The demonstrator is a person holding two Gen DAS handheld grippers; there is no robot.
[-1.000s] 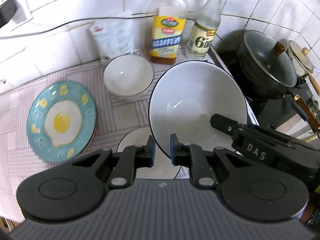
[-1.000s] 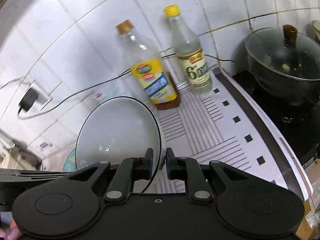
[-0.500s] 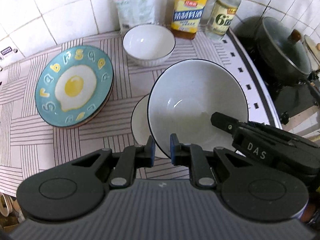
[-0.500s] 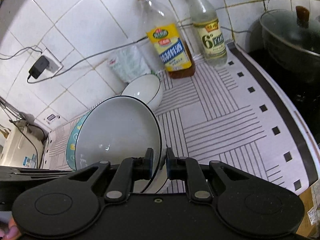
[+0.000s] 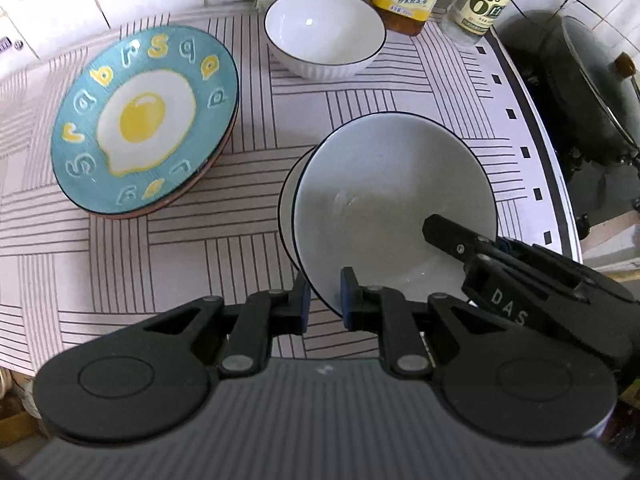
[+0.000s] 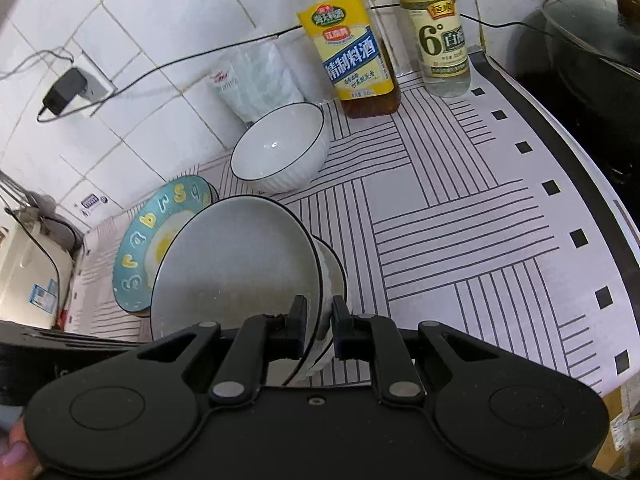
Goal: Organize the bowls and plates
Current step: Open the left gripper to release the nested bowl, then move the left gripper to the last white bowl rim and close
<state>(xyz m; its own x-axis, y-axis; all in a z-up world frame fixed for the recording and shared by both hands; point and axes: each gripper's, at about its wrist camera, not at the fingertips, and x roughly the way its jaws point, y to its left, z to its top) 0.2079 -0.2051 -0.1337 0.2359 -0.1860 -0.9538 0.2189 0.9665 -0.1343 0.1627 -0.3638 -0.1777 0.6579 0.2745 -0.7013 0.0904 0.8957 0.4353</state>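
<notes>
Two black grippers hold one large white bowl [image 5: 394, 200] with a thin dark rim between them, tilted over the striped counter cloth [image 5: 168, 256]. The left gripper [image 5: 323, 300] is clamped on the bowl's near rim, one blue pad inside and one outside. The right gripper [image 6: 319, 322] pinches the rim at another spot, its jaws nearly shut with the thin edge of the bowl between them; in the left wrist view its black body reaches in over the bowl's right side.

Directly under the held bowl sits a second bowl [image 5: 286, 208] of the same kind, of which only a sliver of rim shows on the left. From the right wrist view its ribbed white wall [image 6: 332, 276] shows just behind the tilted bowl. Whether the two bowls touch I cannot tell.

To the left lies a teal plate [image 5: 146, 120] painted with a fried egg and yellow letters, stacked on at least one other plate whose reddish edge peeks out below. Behind, near the tiled wall, a smaller white bowl [image 5: 325, 32] stands alone and upright, apart from the rest.

Against the wall stand a yellow-labelled bottle [image 6: 350, 56] of amber liquid, a clear bottle [image 6: 442, 44] with a "6°" label, and a crumpled plastic bag [image 6: 256, 80]. On the right, beyond the cloth's edge, a dark pot with a glass lid [image 5: 592, 92] sits on the stove. A charger [image 6: 64, 90] is plugged into a wall socket, its cable running along the tiles. A fingertip [image 6: 18, 450] shows at the lower left corner of the right wrist view.
</notes>
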